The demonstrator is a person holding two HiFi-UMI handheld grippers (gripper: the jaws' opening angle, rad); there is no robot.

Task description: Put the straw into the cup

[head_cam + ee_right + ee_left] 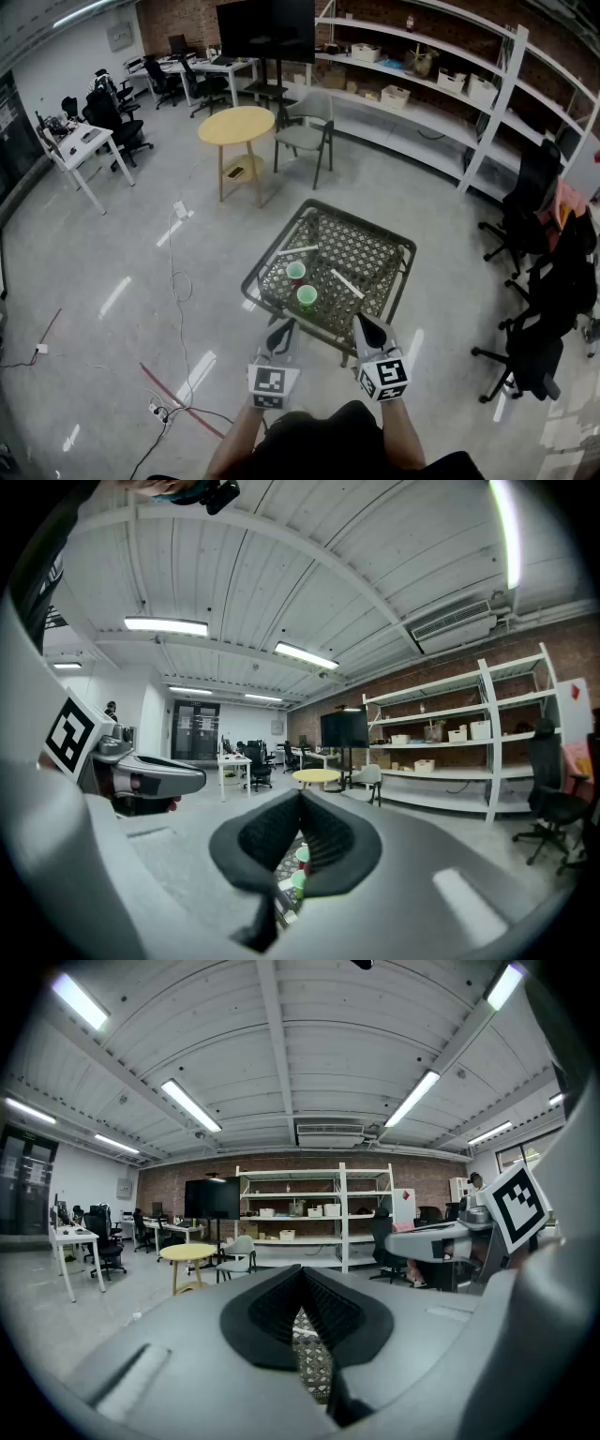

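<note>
Dark lattice table (405,255) alone on grey floor (141,244), open room off left, far and right edges. Round yellow side table (236,125) and grey chair (305,131) well beyond far edge; black office chairs (525,234) well off right edge.

Two green cups, two white straws on top. Far cup (296,272) and near cup (307,297) upright, just beside each other, left of centre, toward near edge. Left straw (297,250) flat, beyond far cup toward far-left corner, apart from it. Right straw (347,283) flat, slanted, around centre, right of both cups, touching neither. Neither straw in a cup. Bare lattice between right straw and right edge.

Two hand-held grippers, side by side at near edge, pointing across table. Left hand-held gripper (285,325) jaws closed together, nothing held; lattice showing below tips in left gripper view. Right hand-held gripper (362,321) jaws closed tight, nothing held; both cups ahead past tips in right gripper view.
</note>
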